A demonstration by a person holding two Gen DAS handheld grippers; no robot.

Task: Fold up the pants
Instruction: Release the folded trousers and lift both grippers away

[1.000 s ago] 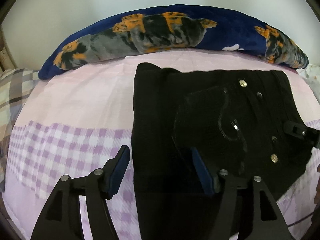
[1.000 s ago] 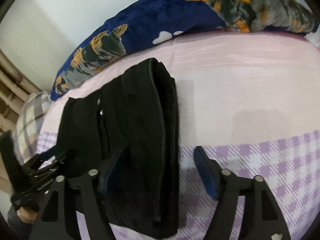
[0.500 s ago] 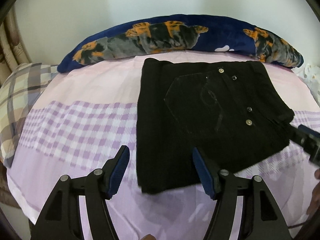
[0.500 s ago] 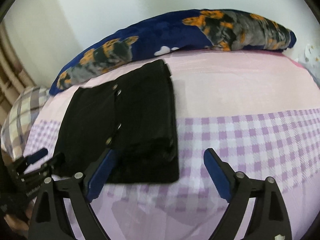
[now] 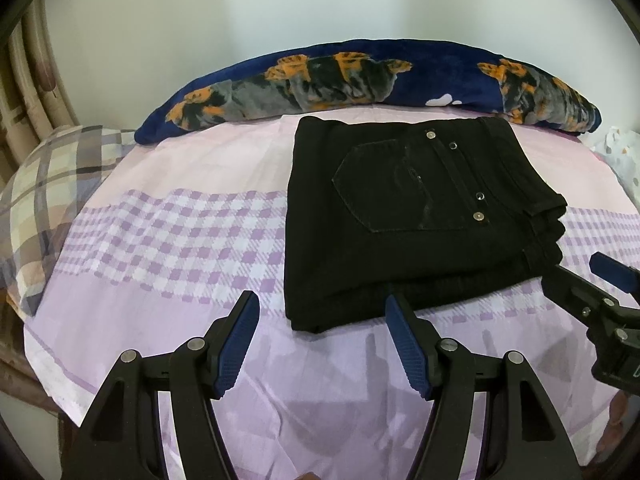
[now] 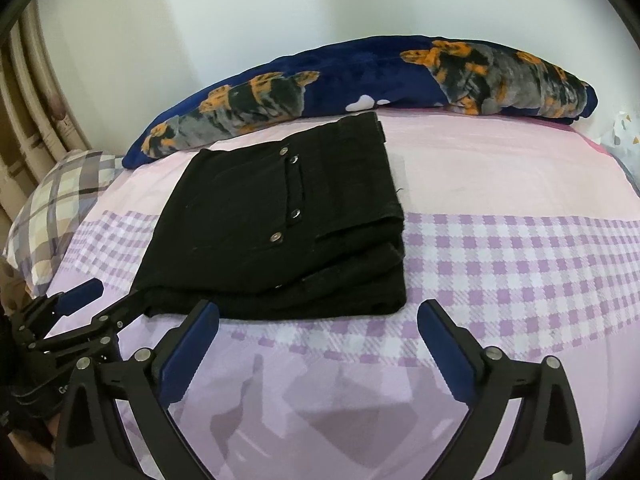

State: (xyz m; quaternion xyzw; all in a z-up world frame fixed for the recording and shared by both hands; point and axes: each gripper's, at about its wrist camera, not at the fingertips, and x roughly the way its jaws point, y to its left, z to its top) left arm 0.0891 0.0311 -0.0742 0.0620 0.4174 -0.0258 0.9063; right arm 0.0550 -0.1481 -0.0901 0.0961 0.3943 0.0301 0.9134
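Observation:
Black pants [image 5: 404,216] lie folded in a compact rectangle on the bed, back pocket and metal rivets up; they also show in the right wrist view [image 6: 280,236]. My left gripper [image 5: 320,340] is open and empty, hovering just short of the pants' near edge. My right gripper [image 6: 316,348] is open and empty, also in front of the near edge. The right gripper shows at the right edge of the left wrist view [image 5: 588,292]; the left gripper shows at the lower left of the right wrist view [image 6: 104,300].
The bed has a pink and purple checked sheet [image 5: 168,240]. A long navy pillow with orange and grey print [image 5: 360,76] lies along the wall behind the pants. A plaid pillow [image 5: 44,196] sits at the left. A white wall is behind.
Both grippers have pulled back and up from the pants, which now lie free on the sheet. Both stay open.

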